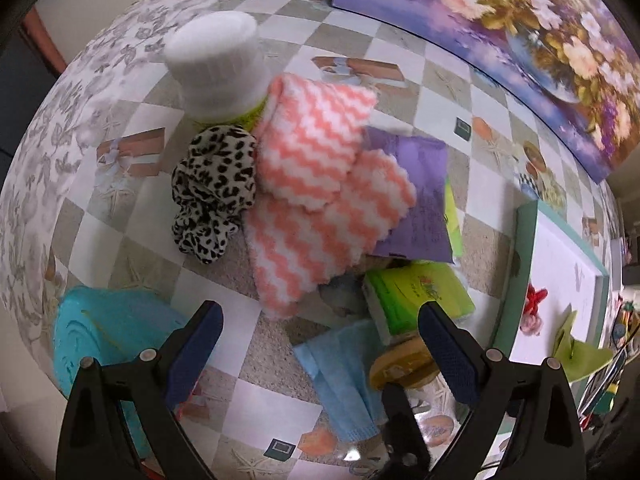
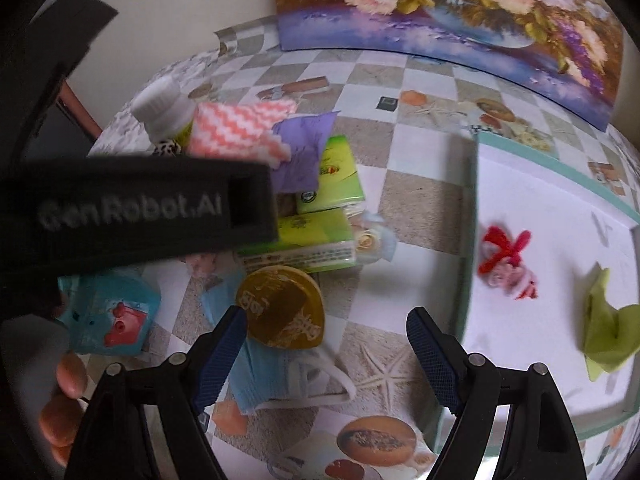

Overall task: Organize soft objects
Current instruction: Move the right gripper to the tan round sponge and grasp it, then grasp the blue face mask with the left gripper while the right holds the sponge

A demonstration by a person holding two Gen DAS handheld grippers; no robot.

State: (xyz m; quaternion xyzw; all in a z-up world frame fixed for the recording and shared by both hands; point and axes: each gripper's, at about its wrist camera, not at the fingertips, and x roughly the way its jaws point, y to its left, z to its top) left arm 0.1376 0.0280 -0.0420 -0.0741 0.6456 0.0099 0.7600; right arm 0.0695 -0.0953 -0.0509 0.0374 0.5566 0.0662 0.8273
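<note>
A pink-and-white zigzag cloth [image 1: 320, 184] lies in a pile with a leopard-print scrunchie [image 1: 212, 188], a purple cloth [image 1: 416, 200] and green tissue packs [image 1: 416, 296]. A blue face mask [image 1: 344, 376] lies just ahead of my open, empty left gripper [image 1: 320, 356]. My right gripper [image 2: 326, 360] is open and empty over the mask [image 2: 276, 376] and a round yellow lid [image 2: 280, 308]. A white tray [image 2: 560, 208] on the right holds a red-and-pink scrunchie [image 2: 506, 268] and a green cloth [image 2: 608, 328].
A white-capped bottle [image 1: 220, 68] stands behind the pile. A teal packet [image 1: 108, 340] lies at the left. A flower painting [image 1: 520, 40] leans at the table's back. The left gripper's body [image 2: 140, 208] crosses the right wrist view.
</note>
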